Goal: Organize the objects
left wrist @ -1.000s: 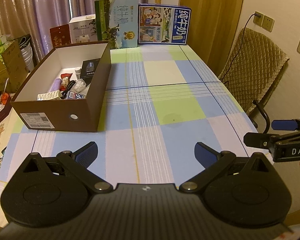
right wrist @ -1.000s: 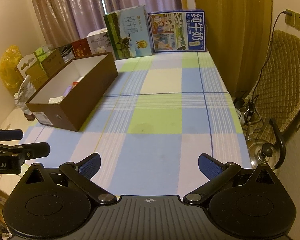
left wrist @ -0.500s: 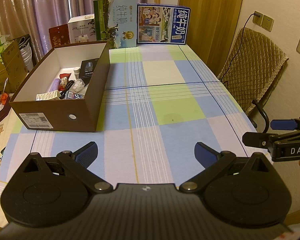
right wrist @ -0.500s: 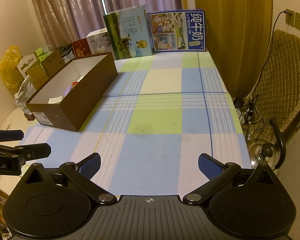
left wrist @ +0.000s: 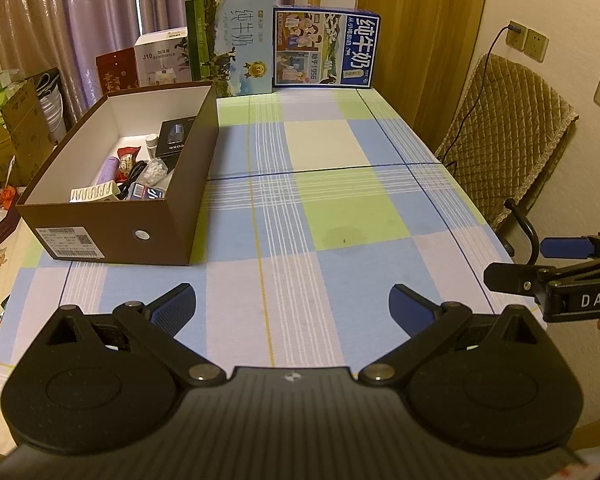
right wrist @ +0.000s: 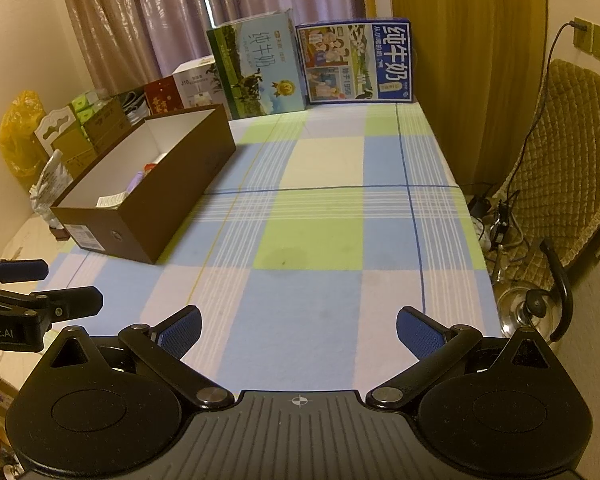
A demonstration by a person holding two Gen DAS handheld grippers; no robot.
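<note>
Two grippers hang over the near end of the table (left wrist: 332,160), and neither carries anything: the left gripper (left wrist: 292,308) has its fingers spread wide with only checked cloth between them, and the right gripper (right wrist: 300,330) is spread just as wide over bare cloth.

Set against the views from a second ago, almost nothing has changed. The brown box (left wrist: 116,236) sits very slightly nearer the left camera's left edge, which suggests a small drift of that gripper, while the right view is the same in every detail. I read this as a pause, not a step in progress.

The small objects all lie inside the brown box on the left side of the table: a black carton (left wrist: 173,137), a purple tube (left wrist: 107,171), a red packet (left wrist: 126,157), a white ribbed piece (left wrist: 93,194), a bag of small white beads (left wrist: 153,172) and a blue-labelled item (left wrist: 146,192) near the front wall. The tablecloth in both views shows no loose item. Two milk cartons (left wrist: 232,40) stand at the far edge, apart from the box.

With everything already in the box and both grippers empty and held back, the organizing looks finished, or close to it.
</note>
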